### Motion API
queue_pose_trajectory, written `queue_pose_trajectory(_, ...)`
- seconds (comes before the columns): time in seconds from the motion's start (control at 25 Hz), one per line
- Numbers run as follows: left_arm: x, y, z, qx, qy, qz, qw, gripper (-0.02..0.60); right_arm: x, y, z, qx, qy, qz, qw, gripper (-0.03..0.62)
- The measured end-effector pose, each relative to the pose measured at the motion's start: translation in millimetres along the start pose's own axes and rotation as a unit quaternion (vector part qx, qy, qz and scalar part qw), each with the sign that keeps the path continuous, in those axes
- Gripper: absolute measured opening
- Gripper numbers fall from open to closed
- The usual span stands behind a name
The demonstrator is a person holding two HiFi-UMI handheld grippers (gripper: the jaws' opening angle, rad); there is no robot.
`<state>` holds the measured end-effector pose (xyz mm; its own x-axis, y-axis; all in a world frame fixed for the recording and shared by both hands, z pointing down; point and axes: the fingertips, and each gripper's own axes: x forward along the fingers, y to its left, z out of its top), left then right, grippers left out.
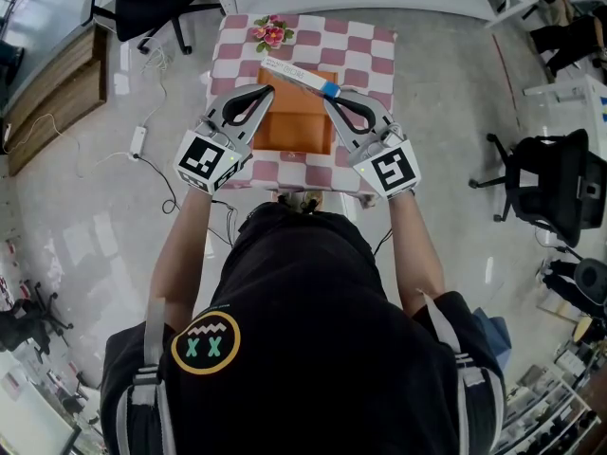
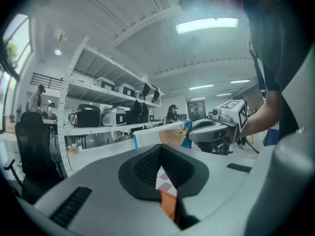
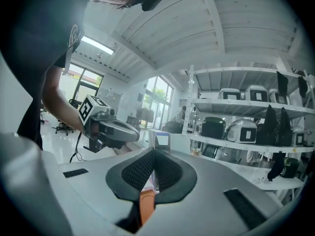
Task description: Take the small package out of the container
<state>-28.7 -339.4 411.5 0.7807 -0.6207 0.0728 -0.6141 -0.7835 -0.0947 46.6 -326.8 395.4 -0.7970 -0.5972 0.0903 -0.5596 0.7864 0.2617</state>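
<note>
A long white package with blue ends [image 1: 300, 77] hangs tilted above the far rim of the orange container [image 1: 299, 126] on the checkered table. My right gripper [image 1: 328, 96] is shut on the package's blue right end; in the right gripper view the package [image 3: 160, 140] stands end-on between the pads. My left gripper [image 1: 267, 91] hovers over the container's left side with its jaws shut and nothing between them, just below the package's left end. From the left gripper view, the package [image 2: 162, 134] sticks out of the right gripper [image 2: 199, 132].
The small table [image 1: 370, 50] has a pink-and-white cloth and a flower ornament [image 1: 271, 32] at its far edge. Office chairs stand at the right [image 1: 560, 183] and top left [image 1: 142, 3]. A cable with a power strip [image 1: 138, 140] lies on the floor at the left.
</note>
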Motion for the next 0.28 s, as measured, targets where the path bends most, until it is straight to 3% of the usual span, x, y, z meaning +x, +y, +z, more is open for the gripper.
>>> queue_pose_trajectory(0.28, 2.8, 1.9, 0.8, 0.002, 0.000, 0.001, 1.0000, 0.017, 1.0, -3.3, -2.3, 0.001, 0.004, 0.000, 1.000, 0.020)
